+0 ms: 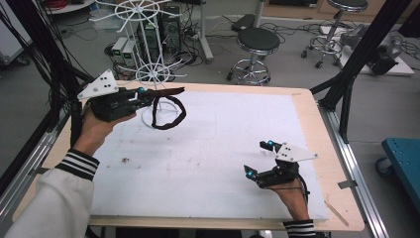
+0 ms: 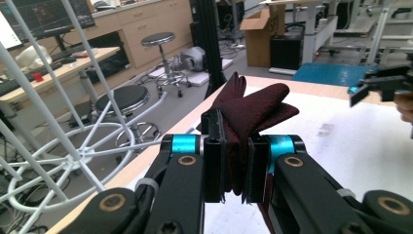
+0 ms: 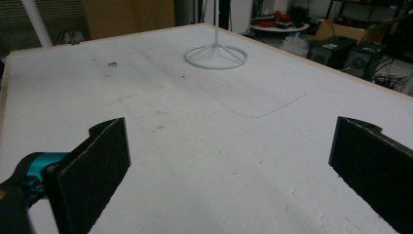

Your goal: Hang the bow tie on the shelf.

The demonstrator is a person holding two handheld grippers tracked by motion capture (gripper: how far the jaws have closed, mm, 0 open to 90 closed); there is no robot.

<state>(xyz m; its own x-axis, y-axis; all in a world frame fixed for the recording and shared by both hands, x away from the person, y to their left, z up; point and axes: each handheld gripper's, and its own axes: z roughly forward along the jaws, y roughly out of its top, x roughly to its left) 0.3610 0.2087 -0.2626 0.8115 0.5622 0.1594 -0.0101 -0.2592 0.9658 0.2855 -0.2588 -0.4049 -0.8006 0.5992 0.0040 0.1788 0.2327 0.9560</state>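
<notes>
High view: the left gripper (image 1: 148, 94) is raised over the far left corner of the table (image 1: 317, 148), its jaws pinched tight on a dark maroon band (image 1: 168, 106), a loop of cloth. One stretch of the band runs level from the jaws, and the rest hangs below in an open ring, clear of the white mat (image 1: 208, 158) that covers most of the tabletop. The band hangs right beside the thin post of a white wire rack (image 1: 148, 44), whose round base (image 1: 166, 111) sits on the mat just behind the loop; whether the cloth touches the post cannot be told. In the left gripper view the same gripper (image 2: 236, 170) has its two black pads drawn close with the folded band (image 2: 251, 114) squeezed between them, the cloth fanning out beyond the tips, and the rack's (image 2: 73, 146) white spokes stand at the left, off the table edge. The right gripper (image 1: 260, 158) rests low over the near right part of the mat, well apart from the band, its jaws spread wide with nothing between them. The right gripper view confirms this: the right gripper (image 3: 229, 161) has its two pads standing far apart over bare mat (image 3: 195, 146), with the rack's base (image 3: 215, 57) farther off near the far edge. A striped cuff (image 1: 77, 163) shows on the person's left sleeve.
</notes>
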